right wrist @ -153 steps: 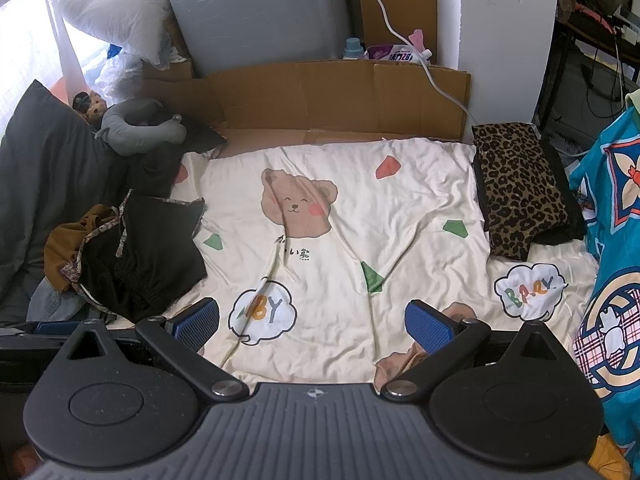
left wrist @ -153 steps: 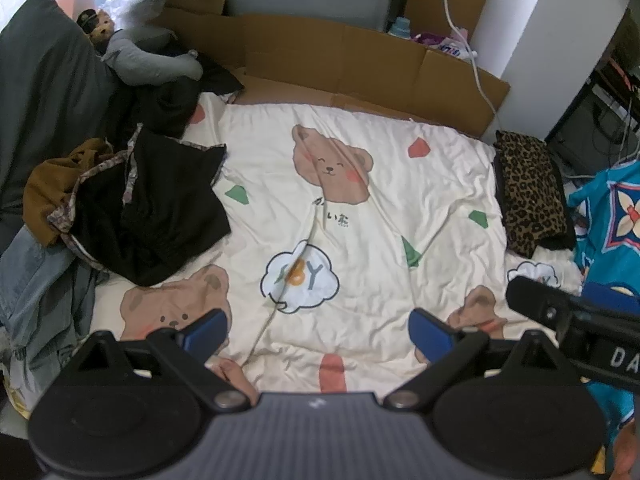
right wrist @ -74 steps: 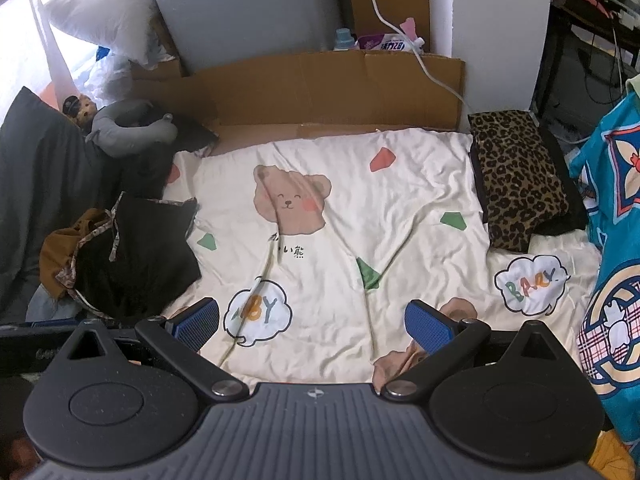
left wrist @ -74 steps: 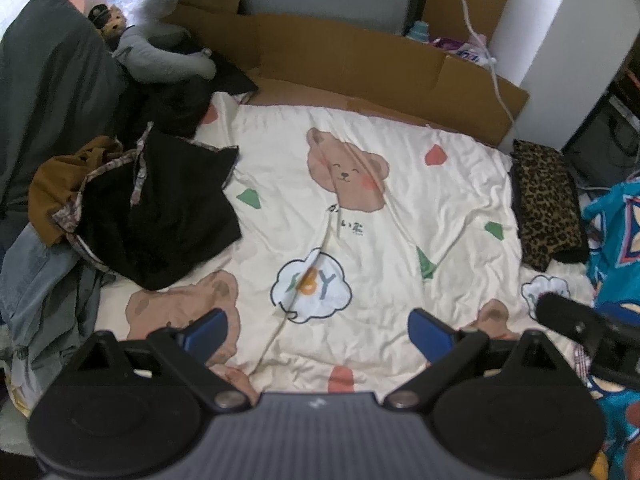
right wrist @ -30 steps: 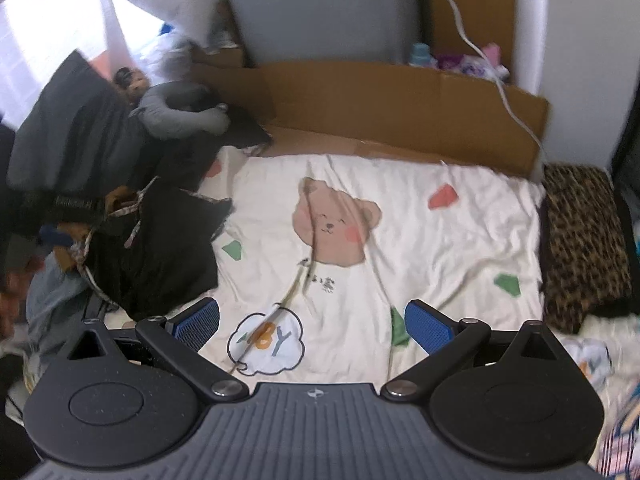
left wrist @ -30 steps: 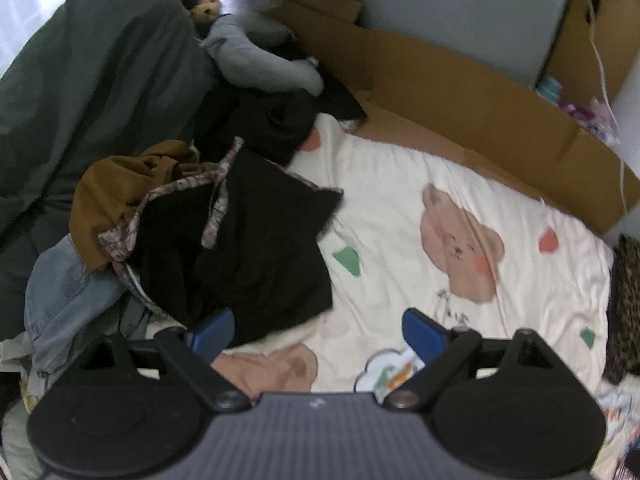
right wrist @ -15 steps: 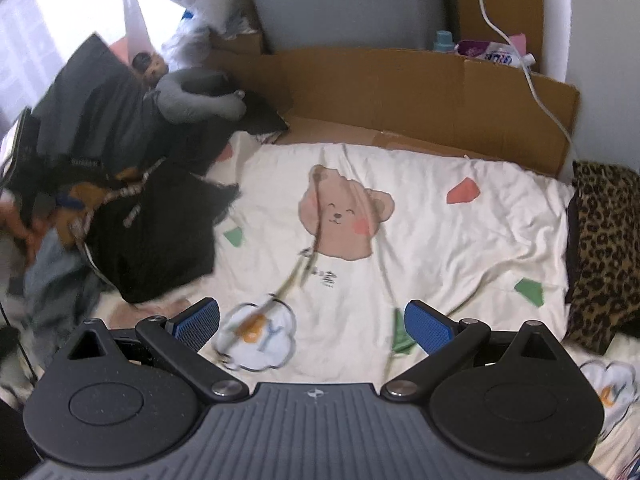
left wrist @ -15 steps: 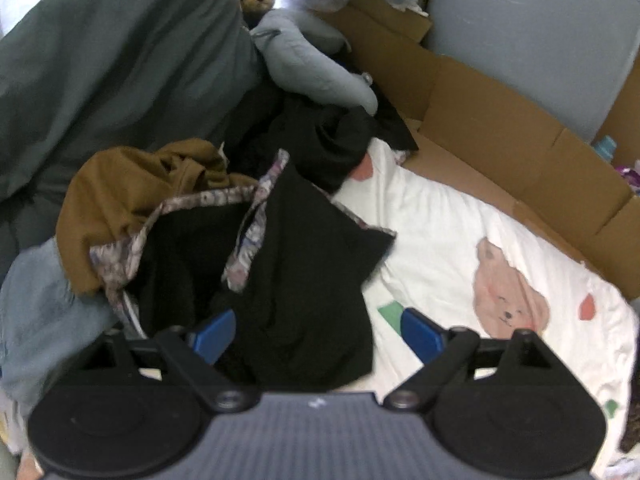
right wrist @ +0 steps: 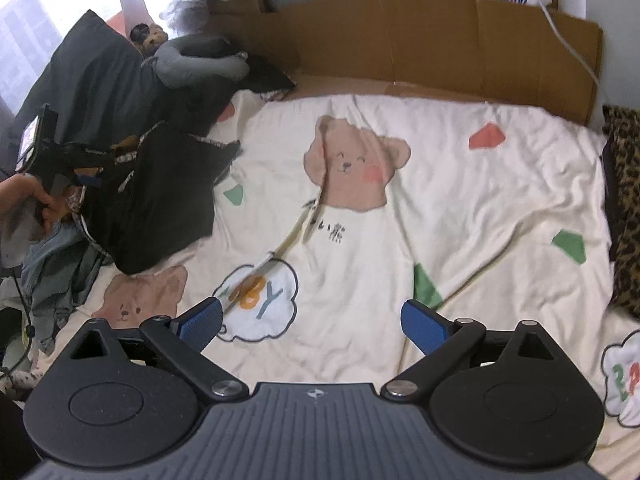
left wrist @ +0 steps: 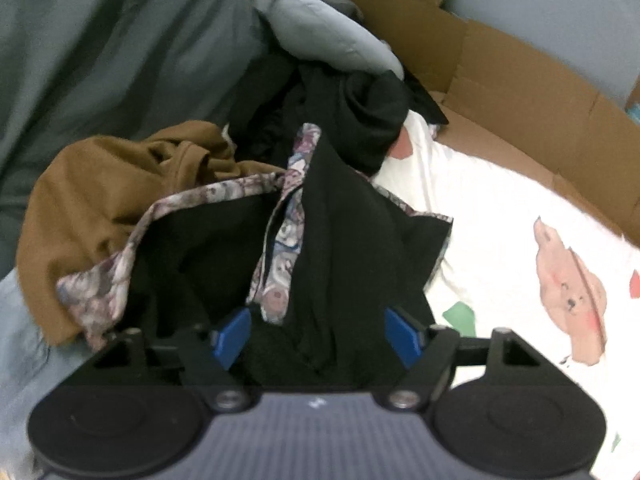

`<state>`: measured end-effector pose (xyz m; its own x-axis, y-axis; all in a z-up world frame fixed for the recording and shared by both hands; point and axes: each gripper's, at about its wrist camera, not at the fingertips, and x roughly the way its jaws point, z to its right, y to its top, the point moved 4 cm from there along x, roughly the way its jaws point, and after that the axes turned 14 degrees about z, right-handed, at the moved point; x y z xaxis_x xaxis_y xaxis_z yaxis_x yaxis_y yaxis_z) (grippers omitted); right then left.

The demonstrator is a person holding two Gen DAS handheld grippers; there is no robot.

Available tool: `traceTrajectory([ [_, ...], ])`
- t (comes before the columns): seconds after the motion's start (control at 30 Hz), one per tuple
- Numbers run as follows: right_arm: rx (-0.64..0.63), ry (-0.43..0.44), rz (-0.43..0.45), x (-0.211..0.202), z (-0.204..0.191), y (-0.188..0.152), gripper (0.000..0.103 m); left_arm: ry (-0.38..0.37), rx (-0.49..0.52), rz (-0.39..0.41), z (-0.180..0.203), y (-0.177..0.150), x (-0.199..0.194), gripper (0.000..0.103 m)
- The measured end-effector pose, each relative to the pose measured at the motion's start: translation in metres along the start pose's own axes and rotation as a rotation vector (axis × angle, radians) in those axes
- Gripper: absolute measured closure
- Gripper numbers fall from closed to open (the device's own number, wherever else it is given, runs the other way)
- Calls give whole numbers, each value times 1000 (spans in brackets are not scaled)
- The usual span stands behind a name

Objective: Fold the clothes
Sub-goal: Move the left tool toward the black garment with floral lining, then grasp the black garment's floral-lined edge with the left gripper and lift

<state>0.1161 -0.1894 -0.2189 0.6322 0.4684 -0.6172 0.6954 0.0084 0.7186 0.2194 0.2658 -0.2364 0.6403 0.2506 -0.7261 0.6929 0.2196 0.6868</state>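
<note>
A black garment with patterned floral trim (left wrist: 344, 240) lies crumpled on a pile of clothes at the bed's left side; it also shows in the right wrist view (right wrist: 160, 192). My left gripper (left wrist: 316, 336) is open, its blue pads on either side of the garment's near fold, just over it. In the right wrist view the left gripper (right wrist: 86, 168) shows at the pile. My right gripper (right wrist: 312, 324) is open and empty above the cream bear-print sheet (right wrist: 440, 208).
A brown garment (left wrist: 112, 184) and denim (left wrist: 20, 328) lie left of the black one. A dark pillow (left wrist: 100, 48), a grey neck pillow (right wrist: 200, 60) and cardboard walls (right wrist: 440, 40) ring the bed. A leopard-print folded cloth (right wrist: 626, 208) lies at the right edge.
My left gripper has swung left and dropped down onto the clothes pile, now straddling the black garment. My right gripper has shifted slightly left over the sheet.
</note>
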Motion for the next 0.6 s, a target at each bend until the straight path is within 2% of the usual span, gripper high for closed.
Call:
traceTrajectory([
  [0.03, -2, -3, -7, 2, -1, -2, 5, -9, 29, -4, 1, -1, 7, 26],
  [0.33, 9, -16, -26, -4, -9, -16, 5, -53, 71, -17, -4, -12, 38, 27],
  [0.5, -7, -11, -31, -9, -15, -21, 5, -81, 85, -15, -8, -17, 51, 49],
  [0.57, -13, -9, -33, -11, -17, -23, 5, -115, 63, -4, -10, -16, 48, 71],
  [0.6, -17, -8, -34, -12, -18, -24, 5, -142, 45, -3, -10, -16, 45, 77],
])
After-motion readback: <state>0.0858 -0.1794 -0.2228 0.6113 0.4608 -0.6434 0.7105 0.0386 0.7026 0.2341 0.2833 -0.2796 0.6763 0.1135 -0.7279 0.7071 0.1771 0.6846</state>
